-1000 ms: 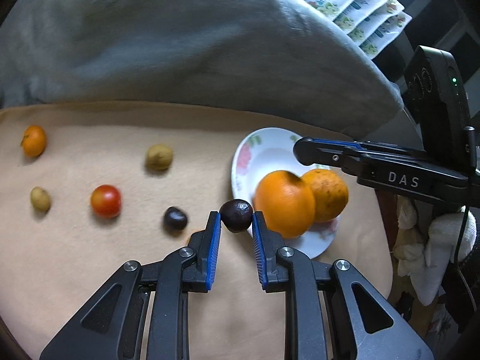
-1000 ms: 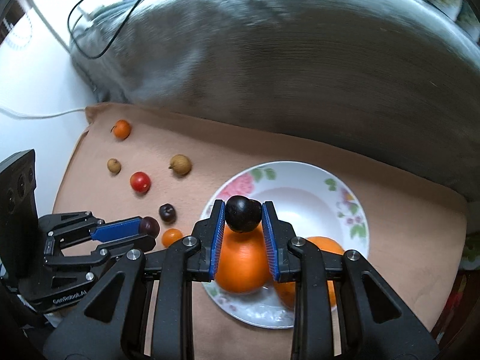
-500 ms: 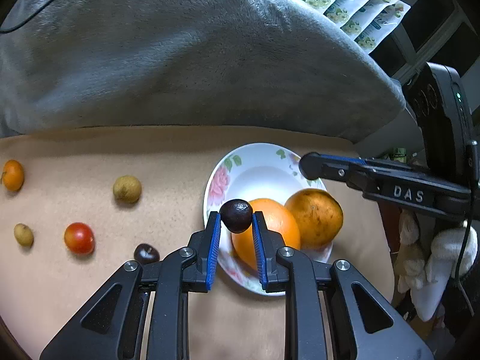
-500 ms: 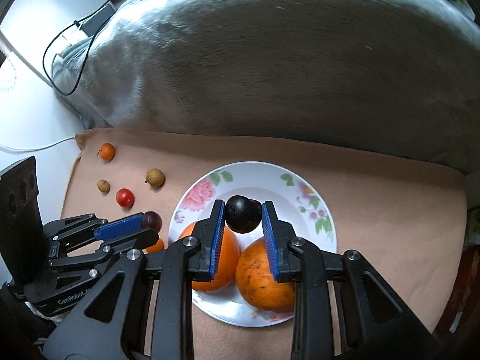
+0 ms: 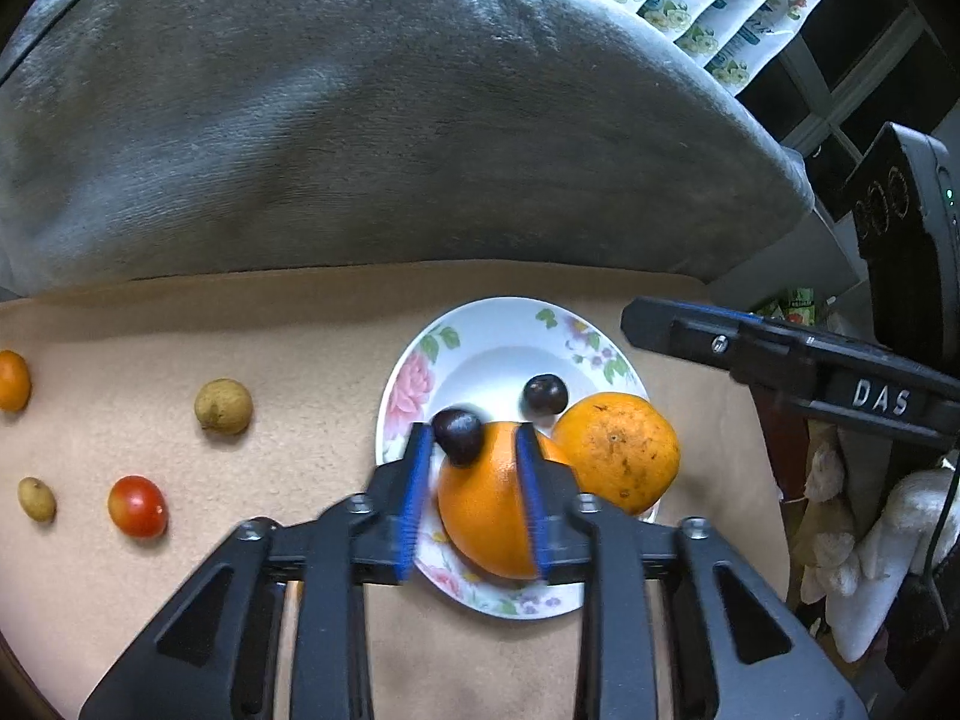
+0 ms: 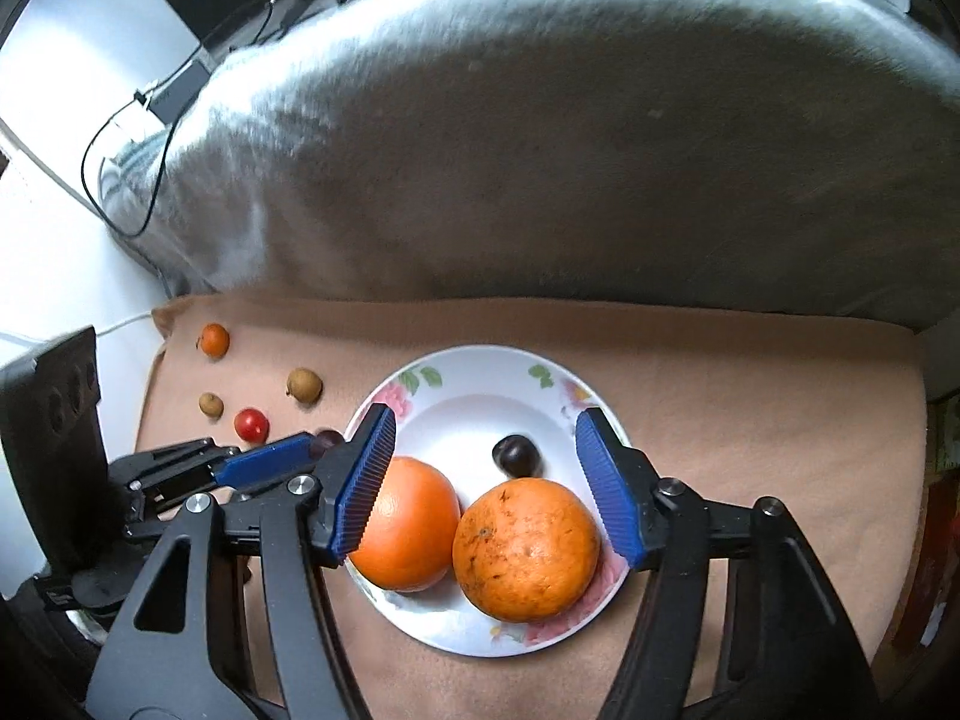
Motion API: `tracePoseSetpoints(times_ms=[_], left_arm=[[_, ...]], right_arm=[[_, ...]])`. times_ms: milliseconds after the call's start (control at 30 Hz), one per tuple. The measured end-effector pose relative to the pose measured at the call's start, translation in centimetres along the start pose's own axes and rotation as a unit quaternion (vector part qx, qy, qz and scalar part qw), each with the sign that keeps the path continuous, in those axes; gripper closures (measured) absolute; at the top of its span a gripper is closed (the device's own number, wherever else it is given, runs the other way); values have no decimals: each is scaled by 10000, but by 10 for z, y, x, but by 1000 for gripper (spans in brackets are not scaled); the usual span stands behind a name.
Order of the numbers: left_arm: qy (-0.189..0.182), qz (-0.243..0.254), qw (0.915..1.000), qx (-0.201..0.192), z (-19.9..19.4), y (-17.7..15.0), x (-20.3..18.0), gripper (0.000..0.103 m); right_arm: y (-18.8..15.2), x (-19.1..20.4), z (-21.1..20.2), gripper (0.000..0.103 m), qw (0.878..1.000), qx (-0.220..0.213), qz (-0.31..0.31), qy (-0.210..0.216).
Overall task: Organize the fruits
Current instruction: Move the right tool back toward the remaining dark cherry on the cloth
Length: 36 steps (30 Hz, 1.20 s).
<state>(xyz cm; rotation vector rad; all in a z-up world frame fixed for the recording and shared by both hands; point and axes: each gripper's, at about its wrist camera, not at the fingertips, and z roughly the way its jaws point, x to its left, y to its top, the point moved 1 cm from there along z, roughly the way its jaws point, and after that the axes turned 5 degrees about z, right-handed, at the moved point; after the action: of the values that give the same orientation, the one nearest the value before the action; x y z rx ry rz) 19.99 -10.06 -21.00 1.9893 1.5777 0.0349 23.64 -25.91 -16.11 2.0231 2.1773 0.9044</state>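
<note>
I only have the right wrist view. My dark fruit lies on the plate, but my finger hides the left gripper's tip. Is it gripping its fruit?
Observer: No. In the left wrist view the left gripper has its jaws wider than its dark fruit. The fruit touches only one pad and is blurred, so it is not clamped.
Operator: Where does it sit relative to the plate?
Observer: It is over the plate, in line with the top of the nearer orange. I cannot tell whether it is touching that orange.
</note>
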Motion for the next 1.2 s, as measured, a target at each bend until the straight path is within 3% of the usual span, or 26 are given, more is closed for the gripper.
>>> tracePoseSetpoints(times_ms=[100,200,833,1200], left_arm=[[-33,47,10000,-22,-1,2,-4,68],[-17,114,9999,-76,-1,4,-11,51],[148,146,9995,-229,-32,-25,-3,51],[670,-163,9965,-462,-73,-62,42,51]], right_arm=[[0,-2,-5,36,10000,-65,53,-10],[-2,-4,-9,36,9999,-86,84,-2],[-30,8,-36,36,9993,-372,24,-26],[-48,37,-46,36,9966,-624,-505,183]])
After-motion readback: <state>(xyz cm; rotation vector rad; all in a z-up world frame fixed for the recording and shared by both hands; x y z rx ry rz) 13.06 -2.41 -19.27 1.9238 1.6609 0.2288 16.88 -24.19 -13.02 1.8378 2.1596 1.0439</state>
